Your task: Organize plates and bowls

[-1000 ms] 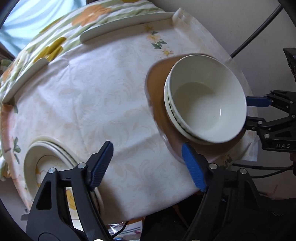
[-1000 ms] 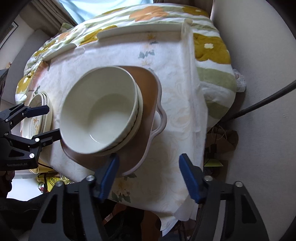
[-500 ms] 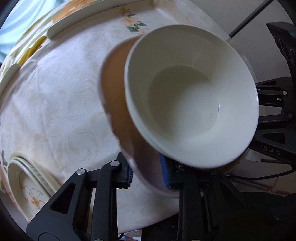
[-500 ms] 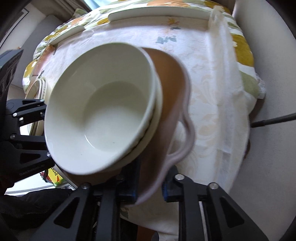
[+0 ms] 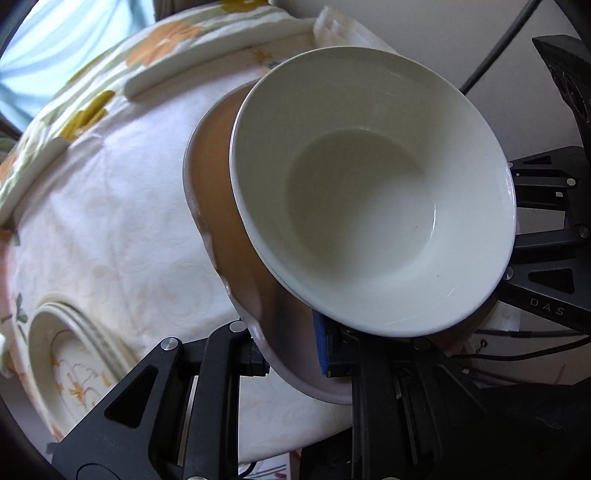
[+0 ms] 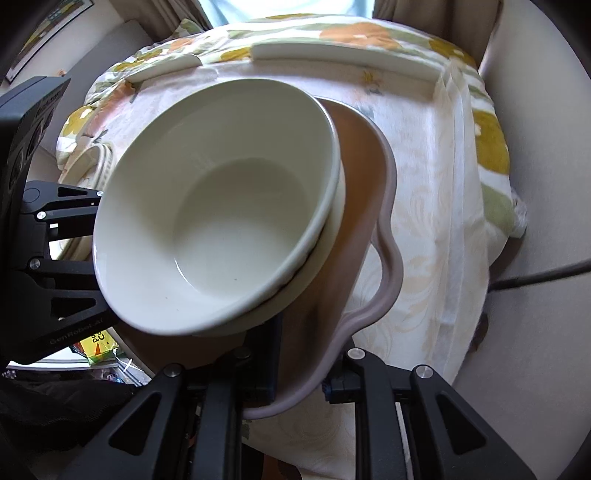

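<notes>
A brown tray with a mauve rim carries a stack of white bowls. My left gripper is shut on the tray's near rim in the left wrist view. My right gripper is shut on the tray's opposite rim beside its looped handle. The tray looks held just above the white tablecloth, tilted. A stack of flower-patterned plates sits at the table's left side and also shows in the right wrist view.
A floral cloth covers the far side, with white rails along the table's edge. A dark cable runs past the table's right side. The other gripper's black body sits beyond the bowls.
Both grippers closed in from open and took hold of the tray's rims. The tray with the bowls now fills both views and has risen slightly, tilted.
</notes>
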Motion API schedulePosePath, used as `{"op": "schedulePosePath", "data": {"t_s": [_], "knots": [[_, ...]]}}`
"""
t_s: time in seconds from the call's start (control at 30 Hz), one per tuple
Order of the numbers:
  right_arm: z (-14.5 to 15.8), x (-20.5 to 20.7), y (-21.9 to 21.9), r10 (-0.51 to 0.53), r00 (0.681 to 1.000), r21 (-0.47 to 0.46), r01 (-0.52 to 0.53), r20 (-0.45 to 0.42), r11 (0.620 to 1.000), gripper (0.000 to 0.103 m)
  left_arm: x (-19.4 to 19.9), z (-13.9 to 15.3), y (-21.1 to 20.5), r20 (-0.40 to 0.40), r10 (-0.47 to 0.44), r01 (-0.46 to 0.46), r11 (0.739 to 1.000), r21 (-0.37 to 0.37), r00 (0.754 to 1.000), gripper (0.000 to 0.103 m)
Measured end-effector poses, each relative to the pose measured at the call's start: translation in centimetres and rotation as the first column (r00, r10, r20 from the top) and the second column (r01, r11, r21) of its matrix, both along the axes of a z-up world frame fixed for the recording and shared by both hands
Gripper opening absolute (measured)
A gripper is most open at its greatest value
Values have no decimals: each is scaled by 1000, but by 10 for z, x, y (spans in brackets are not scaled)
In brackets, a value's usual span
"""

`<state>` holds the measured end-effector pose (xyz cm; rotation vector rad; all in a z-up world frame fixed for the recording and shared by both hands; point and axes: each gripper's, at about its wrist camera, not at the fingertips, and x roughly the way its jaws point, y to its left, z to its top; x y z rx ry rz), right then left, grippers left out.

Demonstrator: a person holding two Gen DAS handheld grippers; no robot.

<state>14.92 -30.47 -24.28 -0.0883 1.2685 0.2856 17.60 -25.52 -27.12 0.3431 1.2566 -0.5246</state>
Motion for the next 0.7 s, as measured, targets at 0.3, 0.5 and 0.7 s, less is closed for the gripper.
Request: {"op": "schedulePosePath", "data": {"t_s": [0.3,0.5,0.7], "knots": [[55,14,67,137,989,7,-137,59,991,16,-11,64,78,95,102,-103,995,16,990,15],[59,20,135,180,982,26,-181,52,983,16,-17,72,153,102,133,-138,990,36,986,15],[41,26,197,172,985,40,-173,15,984,16,-9,51,214,57,128,-131,990,49,990,15]]}}
